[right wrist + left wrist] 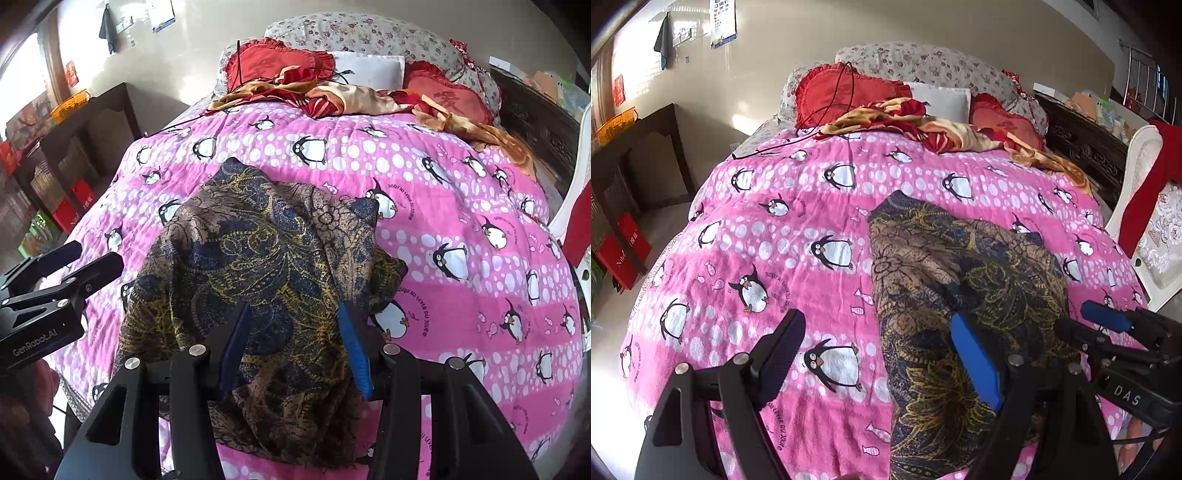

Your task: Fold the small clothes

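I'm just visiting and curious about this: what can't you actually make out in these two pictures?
- Near edge of the patterned cloth: right wrist view, hidden behind the right hand-held gripper.
- Wall poster: left wrist view, print too small, top cut off.
- Far bedside clutter: too small.

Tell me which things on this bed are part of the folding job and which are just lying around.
Part of the job:
- patterned dark garment
- left gripper, open
- right gripper, open over the garment

Just lying about:
- red heart cushions
- white pillow
- red and gold blanket
- black cable
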### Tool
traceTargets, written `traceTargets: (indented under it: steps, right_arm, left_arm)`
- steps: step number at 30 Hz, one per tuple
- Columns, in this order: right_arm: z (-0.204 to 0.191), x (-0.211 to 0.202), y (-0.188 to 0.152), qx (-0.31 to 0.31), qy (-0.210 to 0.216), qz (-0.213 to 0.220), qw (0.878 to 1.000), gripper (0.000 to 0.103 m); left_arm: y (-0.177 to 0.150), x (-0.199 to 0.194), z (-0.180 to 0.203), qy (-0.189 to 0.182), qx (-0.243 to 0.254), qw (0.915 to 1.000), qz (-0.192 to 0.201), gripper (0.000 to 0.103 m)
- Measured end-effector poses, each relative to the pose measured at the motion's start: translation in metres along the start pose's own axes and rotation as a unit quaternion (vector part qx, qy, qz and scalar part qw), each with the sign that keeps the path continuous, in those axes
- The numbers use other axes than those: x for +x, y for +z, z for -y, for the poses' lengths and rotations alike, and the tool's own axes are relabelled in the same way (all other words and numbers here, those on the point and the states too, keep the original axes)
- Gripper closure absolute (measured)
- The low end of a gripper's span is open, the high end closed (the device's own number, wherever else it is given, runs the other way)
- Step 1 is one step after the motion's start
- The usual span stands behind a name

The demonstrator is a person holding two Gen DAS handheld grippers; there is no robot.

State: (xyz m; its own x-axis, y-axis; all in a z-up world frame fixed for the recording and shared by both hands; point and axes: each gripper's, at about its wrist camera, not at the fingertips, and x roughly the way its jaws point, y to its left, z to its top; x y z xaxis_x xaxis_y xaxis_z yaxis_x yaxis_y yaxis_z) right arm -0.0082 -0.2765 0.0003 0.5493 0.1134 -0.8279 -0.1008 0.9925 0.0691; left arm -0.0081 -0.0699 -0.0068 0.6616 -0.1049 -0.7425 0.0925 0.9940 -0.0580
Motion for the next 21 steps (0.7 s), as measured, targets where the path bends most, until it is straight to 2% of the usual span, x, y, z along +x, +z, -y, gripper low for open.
traceTargets:
  steps: [9,21]
  right_arm:
    - [0.0018,0.0044,0.0005,0.006,0.001,-0.002,1.0,0.052]
    - [0.0011,0.0081,0.0001,0.007,0.01,-0.007,1.0,0.052]
  left_arm:
    - [-0.0007,-0.0002,0.0042,0.007,0.01,0.9999,0.004,0.018]
    - [0.0008,0.0009,-0.0019,0.012,-0.003,0.9999,0.004,0.018]
